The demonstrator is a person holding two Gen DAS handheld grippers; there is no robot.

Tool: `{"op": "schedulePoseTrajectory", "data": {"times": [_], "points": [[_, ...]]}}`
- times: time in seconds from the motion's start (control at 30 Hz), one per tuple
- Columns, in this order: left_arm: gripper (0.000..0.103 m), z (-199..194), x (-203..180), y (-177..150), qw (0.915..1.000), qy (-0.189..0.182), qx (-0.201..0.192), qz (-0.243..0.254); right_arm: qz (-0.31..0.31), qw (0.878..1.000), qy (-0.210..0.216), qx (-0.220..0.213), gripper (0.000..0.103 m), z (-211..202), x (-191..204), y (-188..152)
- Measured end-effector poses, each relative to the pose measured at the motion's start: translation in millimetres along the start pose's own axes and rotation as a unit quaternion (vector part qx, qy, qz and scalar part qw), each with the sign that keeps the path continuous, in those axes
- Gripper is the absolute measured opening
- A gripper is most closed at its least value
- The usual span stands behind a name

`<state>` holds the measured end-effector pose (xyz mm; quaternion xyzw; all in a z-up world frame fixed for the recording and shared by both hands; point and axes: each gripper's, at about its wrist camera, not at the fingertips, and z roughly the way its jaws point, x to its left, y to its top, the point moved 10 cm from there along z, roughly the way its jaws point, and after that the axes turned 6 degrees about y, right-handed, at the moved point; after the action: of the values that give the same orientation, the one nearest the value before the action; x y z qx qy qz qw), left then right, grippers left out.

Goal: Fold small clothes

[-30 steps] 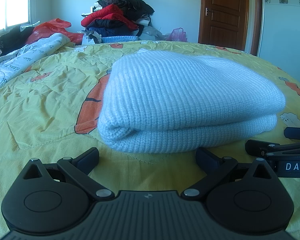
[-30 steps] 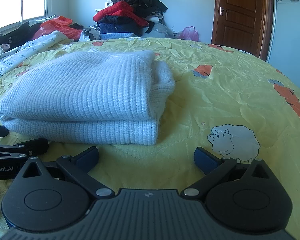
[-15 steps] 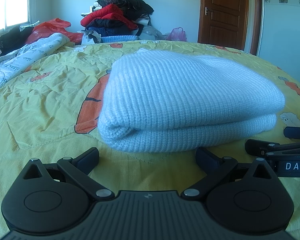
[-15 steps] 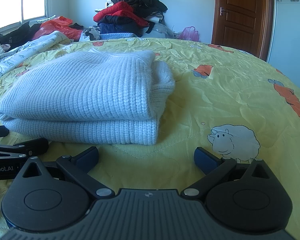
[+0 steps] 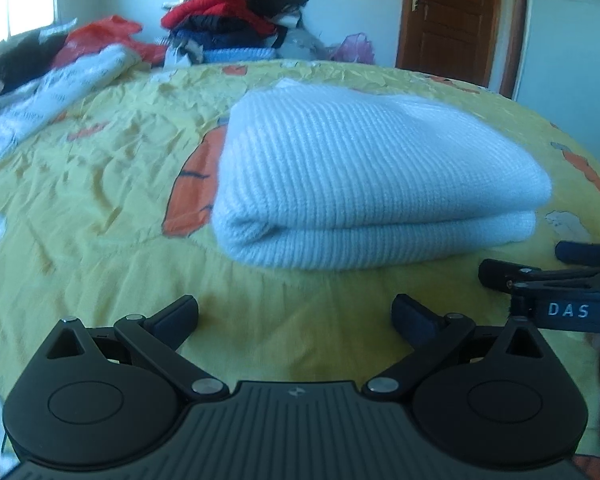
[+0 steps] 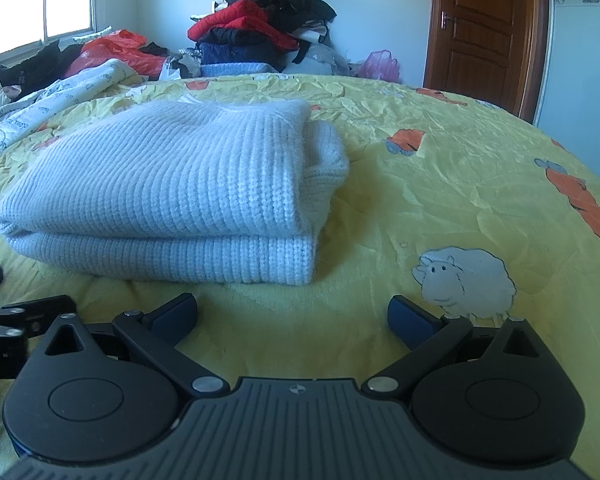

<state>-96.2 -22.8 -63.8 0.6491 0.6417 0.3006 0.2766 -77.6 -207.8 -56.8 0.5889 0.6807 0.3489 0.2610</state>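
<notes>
A pale blue knitted sweater (image 5: 364, 184) lies folded in a thick, two-layered stack on the yellow bedspread (image 5: 100, 200), which is printed with orange carrots and white sheep; the fold's rounded edge faces the cameras; the left gripper (image 5: 296, 314) hovers low over the bedspread just short of the sweater, its fingers spread wide with nothing between them; the right gripper (image 6: 292, 312) sits in the same posture beside it, jaws wide apart and empty, just in front of the sweater's near right corner; neither touches the knit; each gripper's side shows at the edge of the other's view; a printed sheep (image 6: 466, 280) lies just beyond the right fingertip; at the far side of the bed a pile of clothes (image 6: 260, 36) is heaped against the wall, near a brown wooden door (image 6: 480, 28) and a bright window (image 6: 40, 4)
</notes>
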Motion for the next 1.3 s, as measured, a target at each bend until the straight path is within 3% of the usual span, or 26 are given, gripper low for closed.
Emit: {"op": "schedulePoseTrajectory", "data": {"times": [0.1, 0.3, 0.6, 1.3], "points": [[0.103, -17.8, 6.0, 0.5, 0.9997, -0.003, -0.007, -0.024, 0.009, 1.000, 0.012, 0.005, 0.102, -11.3, 2.8, -1.4], [0.103, -40.2, 12.3, 11.0, 0.9988, 0.035, -0.023, -0.026, 0.019, 1.000, 0.017, -0.003, 0.102, -34.3, 2.7, 7.1], [0.103, -56.5, 8.3, 25.6, 0.9986, 0.024, -0.037, -0.027, 0.005, 1.000, 0.021, -0.011, 0.102, -47.3, 7.5, 19.8], [0.103, -56.1, 8.3, 26.9, 0.9990, 0.005, -0.024, -0.038, -0.001, 1.000, 0.024, -0.007, 0.102, -47.0, 10.7, 20.2]]}}
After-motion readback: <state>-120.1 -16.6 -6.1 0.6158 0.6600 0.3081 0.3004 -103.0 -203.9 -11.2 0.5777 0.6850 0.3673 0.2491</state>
